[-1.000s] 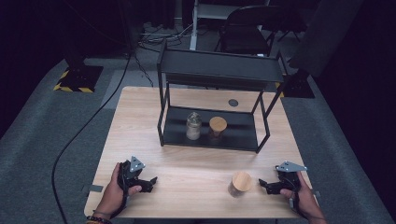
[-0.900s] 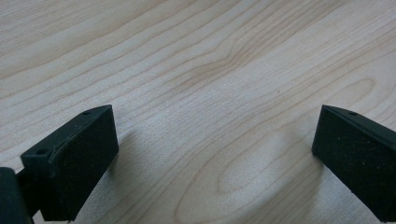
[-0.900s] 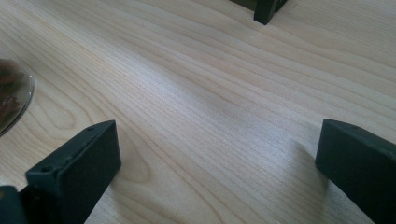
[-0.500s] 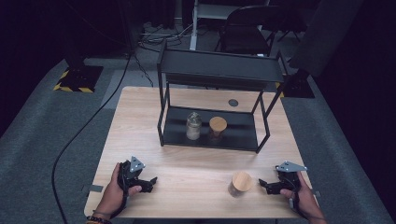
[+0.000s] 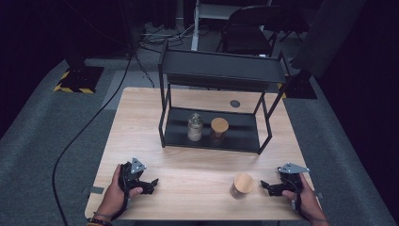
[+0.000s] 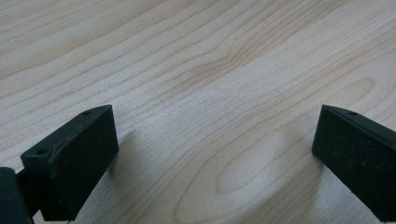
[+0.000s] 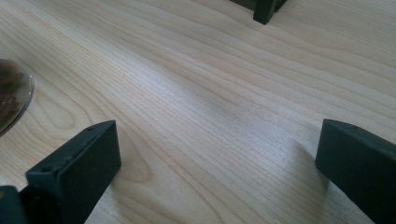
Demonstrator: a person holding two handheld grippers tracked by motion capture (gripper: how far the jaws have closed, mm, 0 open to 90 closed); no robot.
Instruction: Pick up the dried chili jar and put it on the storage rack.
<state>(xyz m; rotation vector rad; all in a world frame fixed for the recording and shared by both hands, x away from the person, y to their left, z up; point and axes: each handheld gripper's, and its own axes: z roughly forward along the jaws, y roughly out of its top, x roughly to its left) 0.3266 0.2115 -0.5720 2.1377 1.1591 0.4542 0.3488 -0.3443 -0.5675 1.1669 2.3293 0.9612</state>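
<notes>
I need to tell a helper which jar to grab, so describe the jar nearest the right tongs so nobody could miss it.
Start at the wooden table and come forward of the black shelf rack to the near edge. The jar stands alone on bare wood beside the right tongs. Unlike the two jars on the rack's lower shelf, it is off the rack.

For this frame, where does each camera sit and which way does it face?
High view: above the person's side, looking forward and down on the table and black shelf; both hands and grippers show.
Left gripper view: rides the left gripper, facing bare wood close up.
Right gripper view: rides the right gripper; it shares the jar with the high view.
</notes>
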